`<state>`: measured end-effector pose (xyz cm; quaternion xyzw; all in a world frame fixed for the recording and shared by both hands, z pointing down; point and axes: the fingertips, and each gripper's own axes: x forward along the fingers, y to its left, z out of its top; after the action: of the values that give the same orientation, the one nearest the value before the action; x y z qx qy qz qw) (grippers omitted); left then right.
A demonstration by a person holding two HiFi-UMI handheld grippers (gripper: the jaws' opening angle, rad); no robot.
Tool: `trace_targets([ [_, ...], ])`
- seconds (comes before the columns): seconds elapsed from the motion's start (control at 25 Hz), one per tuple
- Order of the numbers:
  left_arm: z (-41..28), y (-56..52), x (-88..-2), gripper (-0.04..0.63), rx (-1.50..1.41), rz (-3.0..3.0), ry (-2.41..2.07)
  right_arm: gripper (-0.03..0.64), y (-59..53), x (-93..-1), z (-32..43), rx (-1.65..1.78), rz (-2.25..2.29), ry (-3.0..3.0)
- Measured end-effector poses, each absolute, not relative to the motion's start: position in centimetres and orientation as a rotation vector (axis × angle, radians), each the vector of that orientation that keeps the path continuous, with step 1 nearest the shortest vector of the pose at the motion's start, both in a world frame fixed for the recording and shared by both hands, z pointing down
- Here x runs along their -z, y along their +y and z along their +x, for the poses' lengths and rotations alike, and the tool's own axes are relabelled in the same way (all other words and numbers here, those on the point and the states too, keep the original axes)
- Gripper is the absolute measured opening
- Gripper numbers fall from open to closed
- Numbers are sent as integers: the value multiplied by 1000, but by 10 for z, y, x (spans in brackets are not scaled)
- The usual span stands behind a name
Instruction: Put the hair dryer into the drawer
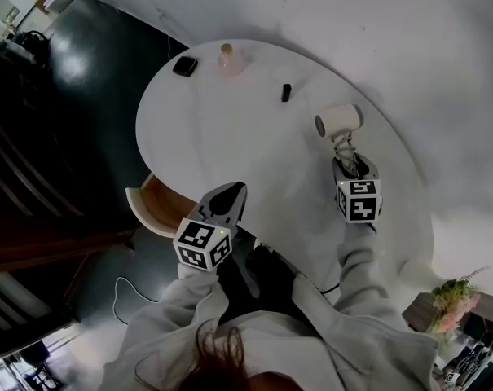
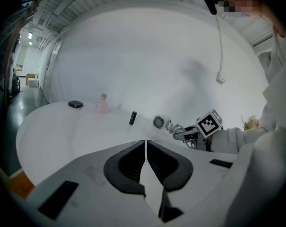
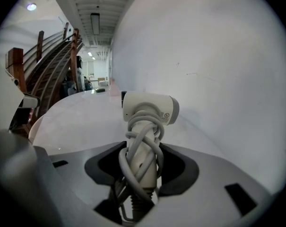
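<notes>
My right gripper [image 3: 143, 167] is clamped on the dryer [image 3: 150, 109], its jaws narrowed onto the handle, where the grey cord [image 3: 142, 145] is wound in loops; the dryer's head stands up past the jaw tips with its barrel lying crosswise; in the head view the dryer sits right of centre, over the right part of the round white surface [image 1: 230, 129]; whether it touches the surface I cannot tell.

My left gripper [image 1: 236, 187] is closed with nothing in it, its dark pads meeting at the tips; in the head view it hangs at lower centre, over the near edge of the surface, well apart from the right gripper.

The drawer [image 1: 148, 202] stands open at the lower left edge of the surface, just left of my left gripper, showing a pale wooden inside; the dryer is well apart from it, across the surface.

At the top of the surface in the head view lie a small black box [image 1: 185, 65] and, just right of it, a pink bottle [image 1: 228, 59], upright; a short black tube [image 1: 286, 92] lies further right, between the bottle and the dryer; some flowers [image 1: 454, 296] show at the lower right corner, off the surface.
</notes>
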<state>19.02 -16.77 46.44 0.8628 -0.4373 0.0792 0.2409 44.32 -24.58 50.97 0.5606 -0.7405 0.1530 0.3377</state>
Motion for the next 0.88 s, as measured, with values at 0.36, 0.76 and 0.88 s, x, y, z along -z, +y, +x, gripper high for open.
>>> trace_targets([
  [0.36,144,-152,-466,23,-211,2346,-1238,250,-219,-506,401,-369,1416,-1936],
  [0.76,81,-140,-458,23,-210,2351,-1249,250,-187,-494,325,-394,1398,-1981],
  [0.88,53,-137,-457,23,-202,2337,-1278,250,-180,-493,299,-399,1385,-1991],
])
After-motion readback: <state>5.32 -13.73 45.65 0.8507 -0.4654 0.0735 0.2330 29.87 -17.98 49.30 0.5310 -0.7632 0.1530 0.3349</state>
